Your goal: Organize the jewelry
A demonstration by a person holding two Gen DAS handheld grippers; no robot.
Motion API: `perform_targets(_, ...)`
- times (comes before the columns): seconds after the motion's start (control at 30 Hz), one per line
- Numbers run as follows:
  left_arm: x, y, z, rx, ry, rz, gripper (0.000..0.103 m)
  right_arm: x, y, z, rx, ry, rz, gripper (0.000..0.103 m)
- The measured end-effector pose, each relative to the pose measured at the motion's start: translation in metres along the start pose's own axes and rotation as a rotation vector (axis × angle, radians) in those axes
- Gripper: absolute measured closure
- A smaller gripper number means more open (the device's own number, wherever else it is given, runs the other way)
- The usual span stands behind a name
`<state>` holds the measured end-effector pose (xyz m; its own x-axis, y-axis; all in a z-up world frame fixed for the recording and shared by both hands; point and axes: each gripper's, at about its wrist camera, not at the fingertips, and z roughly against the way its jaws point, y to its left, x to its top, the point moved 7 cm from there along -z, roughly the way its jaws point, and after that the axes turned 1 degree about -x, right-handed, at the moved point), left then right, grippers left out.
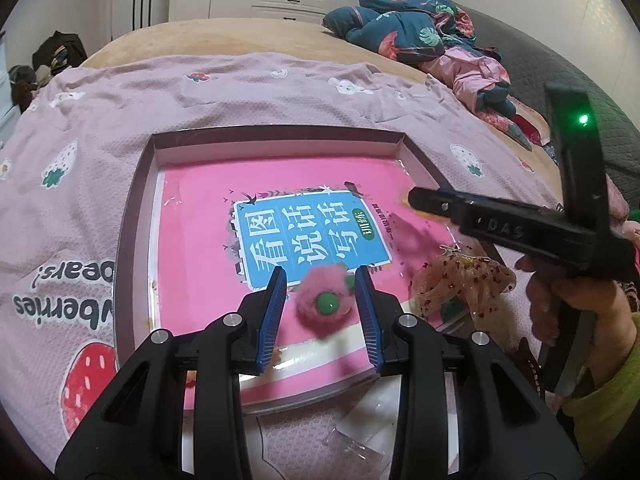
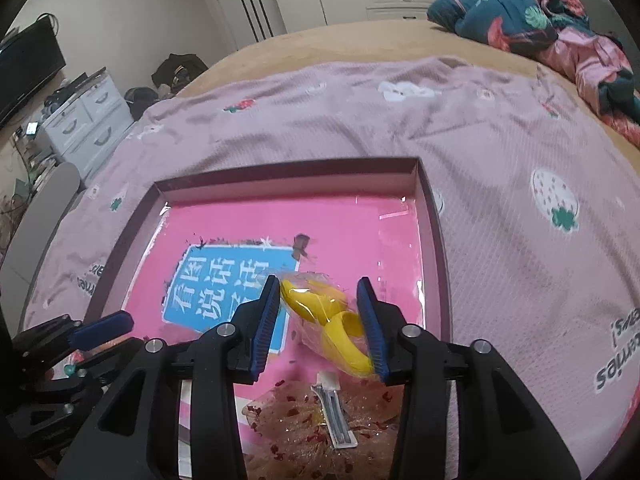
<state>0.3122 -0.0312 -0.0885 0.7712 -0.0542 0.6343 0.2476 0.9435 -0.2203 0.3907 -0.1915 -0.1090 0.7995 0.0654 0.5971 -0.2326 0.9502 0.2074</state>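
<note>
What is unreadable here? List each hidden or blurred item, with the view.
- Left wrist view: fluffy pink pom-pom with green centre, blurred; contact with the left tongs unclear.
- Right wrist view: yellow plastic clip in clear wrapper, partly behind the right tongs; grip unclear.
- Both views: sequinned sheer scrunchie, cut off.

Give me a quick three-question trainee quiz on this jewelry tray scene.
1. True or false: the left tongs are shut on the pink fluffy clip.
2. What colour is the wrapped clip between the right tongs?
3. Where does the sheer glitter bow lie: A, at the tray's near right corner; B, on the crumpled quilt?

Key: 1 false; 2 yellow; 3 A.
</note>
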Motion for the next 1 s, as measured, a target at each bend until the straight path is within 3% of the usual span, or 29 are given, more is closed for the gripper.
perform_targets(0.37,0.000,-0.003,0.021,-0.003,-0.024,0.008,0.059,-0.010,-0.004,0.057,0.032,-0.109,-0.008,0.043)
perform_targets(0.47,0.001,-0.003,0.033,-0.003,-0.043,0.014,0.052,-0.012,-0.005,0.083,0.030,-0.165,-0.008,0.031)
perform_targets(0.57,0.003,-0.004,0.047,-0.001,-0.069,0.020,0.042,-0.016,-0.006,0.106,0.029,-0.214,-0.008,0.021)
perform_targets(0.73,0.006,-0.006,0.072,0.020,-0.112,0.023,0.017,-0.022,-0.007,0.140,0.005,-0.281,-0.002,0.009)
perform_targets(0.83,0.007,-0.009,0.087,0.028,-0.136,0.024,0.009,-0.025,-0.005,0.155,-0.009,-0.307,0.009,0.007)
perform_targets(1.0,0.008,-0.010,0.107,0.039,-0.172,0.029,0.009,-0.032,-0.003,0.178,-0.034,-0.354,0.033,0.007)
